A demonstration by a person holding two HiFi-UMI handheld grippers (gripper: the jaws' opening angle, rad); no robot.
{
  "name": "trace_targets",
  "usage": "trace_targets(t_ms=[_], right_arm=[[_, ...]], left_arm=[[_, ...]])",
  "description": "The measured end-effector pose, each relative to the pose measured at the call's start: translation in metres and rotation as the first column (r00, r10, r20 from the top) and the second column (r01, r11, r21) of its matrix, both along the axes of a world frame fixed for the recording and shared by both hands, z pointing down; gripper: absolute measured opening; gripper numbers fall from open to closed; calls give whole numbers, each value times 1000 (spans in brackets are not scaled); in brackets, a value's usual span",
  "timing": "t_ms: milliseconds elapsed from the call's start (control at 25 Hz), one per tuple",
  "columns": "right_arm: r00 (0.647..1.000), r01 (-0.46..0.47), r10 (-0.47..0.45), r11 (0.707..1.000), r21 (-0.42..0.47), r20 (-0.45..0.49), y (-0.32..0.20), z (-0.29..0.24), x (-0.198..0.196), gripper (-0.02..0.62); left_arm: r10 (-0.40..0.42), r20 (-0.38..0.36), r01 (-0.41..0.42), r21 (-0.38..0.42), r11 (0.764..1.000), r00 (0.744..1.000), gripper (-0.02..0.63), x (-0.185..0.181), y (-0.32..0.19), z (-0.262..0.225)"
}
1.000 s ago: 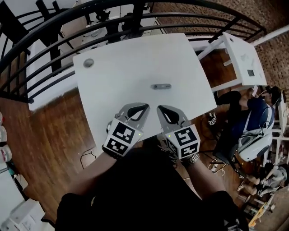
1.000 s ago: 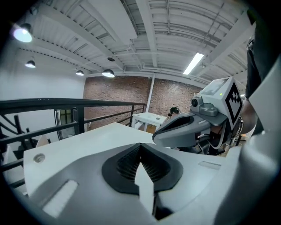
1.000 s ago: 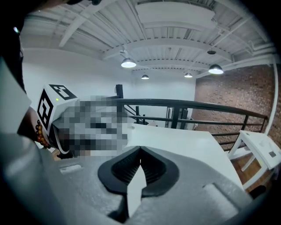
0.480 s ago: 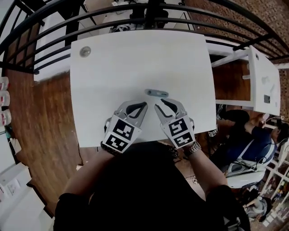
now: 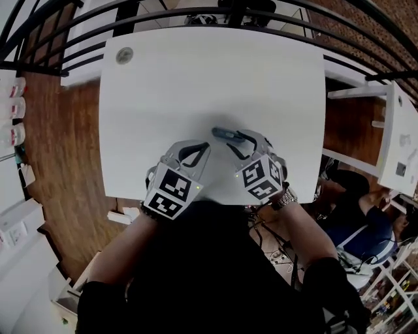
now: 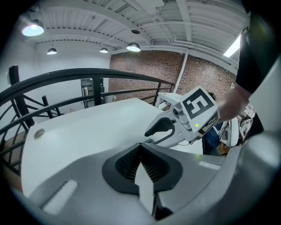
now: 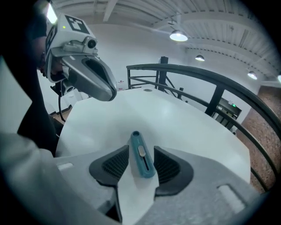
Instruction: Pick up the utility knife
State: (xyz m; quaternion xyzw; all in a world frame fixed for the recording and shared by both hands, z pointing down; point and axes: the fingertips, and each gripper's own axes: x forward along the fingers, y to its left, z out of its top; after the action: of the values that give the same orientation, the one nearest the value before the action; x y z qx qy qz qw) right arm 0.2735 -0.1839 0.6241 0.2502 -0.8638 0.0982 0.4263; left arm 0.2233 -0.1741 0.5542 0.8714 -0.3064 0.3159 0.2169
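Note:
The utility knife (image 5: 223, 133), a slim teal one with a grey slider, lies flat on the white table (image 5: 163, 85). In the right gripper view the knife (image 7: 143, 163) lies lengthwise between the two dark pads, with a thin gap on each side. My right gripper (image 5: 238, 139) (image 7: 141, 148) is low over the table and its jaws are opening around the knife. My left gripper (image 5: 206, 147) (image 6: 140, 146) hovers just to the left, shut and holding nothing. Each gripper also shows in the other's view: the right gripper (image 6: 151, 132) and the left gripper (image 7: 109, 93).
A round grey cap (image 5: 124, 55) sits in the table's far left corner. A black railing (image 5: 215, 13) curves behind the table. A second white table (image 5: 400, 137) and a seated person (image 5: 353, 215) are at the right. Wooden floor (image 5: 59, 143) lies left of the table.
Both grippers have moved forward and down toward the knife. The right jaws, shut a second ago, have opened and now straddle the knife.

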Motion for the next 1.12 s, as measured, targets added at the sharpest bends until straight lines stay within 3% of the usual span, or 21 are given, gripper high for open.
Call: trace_targets(t_ms=[480, 680, 760, 1120], right_arm=[[987, 158, -159, 986, -52, -1, -1, 32, -5, 173], [988, 155, -153, 985, -77, 26, -1, 31, -9, 166], [988, 153, -151, 985, -84, 24, -1, 31, -6, 132], [994, 112, -110, 992, -64, 27, 2, 18, -14, 128]], left_arm=[[-56, 35, 58, -43, 997, 998, 17, -7, -3, 16], [-57, 37, 59, -51, 997, 998, 17, -8, -1, 17], [-60, 38, 62, -49, 997, 997, 17, -8, -1, 17], [-74, 27, 75, -23, 997, 997, 17, -18, 0, 7]])
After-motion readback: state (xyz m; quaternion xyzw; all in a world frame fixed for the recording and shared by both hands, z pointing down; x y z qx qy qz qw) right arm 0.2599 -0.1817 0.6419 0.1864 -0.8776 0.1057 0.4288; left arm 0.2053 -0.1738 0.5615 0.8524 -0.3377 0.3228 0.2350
